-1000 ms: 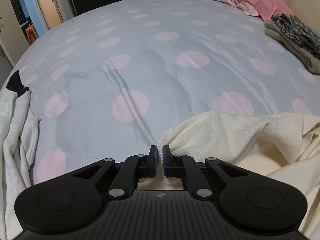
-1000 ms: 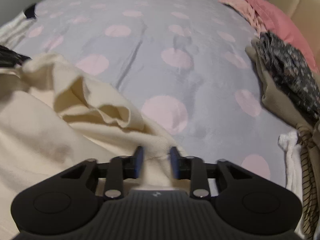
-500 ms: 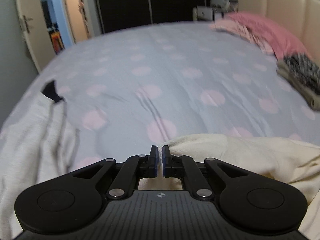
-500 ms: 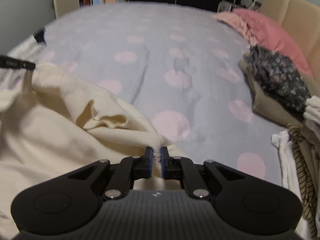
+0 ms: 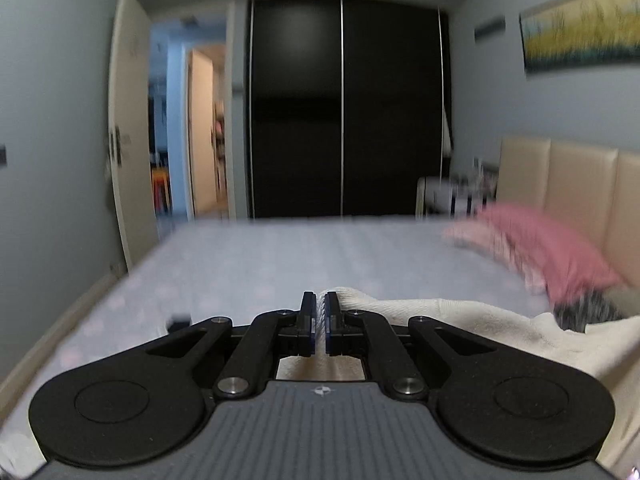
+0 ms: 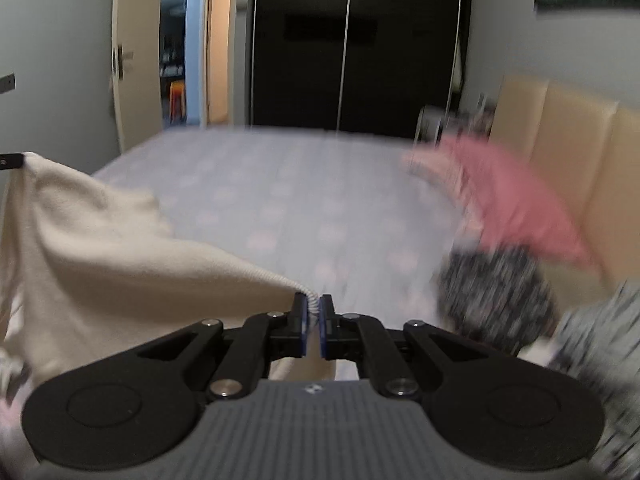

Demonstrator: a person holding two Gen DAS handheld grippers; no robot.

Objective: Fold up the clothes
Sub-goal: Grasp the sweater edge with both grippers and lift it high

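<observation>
Both sets of jaws pinched nearly shut: left gripper (image 5: 319,306) on a ribbed edge of the cream garment (image 5: 460,320), right gripper (image 6: 314,307) on another ribbed edge of the same cloth (image 6: 100,248). Stretched between the two, raised above the dotted bedspread (image 6: 300,184). Wide bare bed ahead; pink pillow (image 6: 516,200) and patterned clothes (image 6: 496,292) crowding the right edge by the headboard (image 5: 576,192). No legible writing; heavy blur.
</observation>
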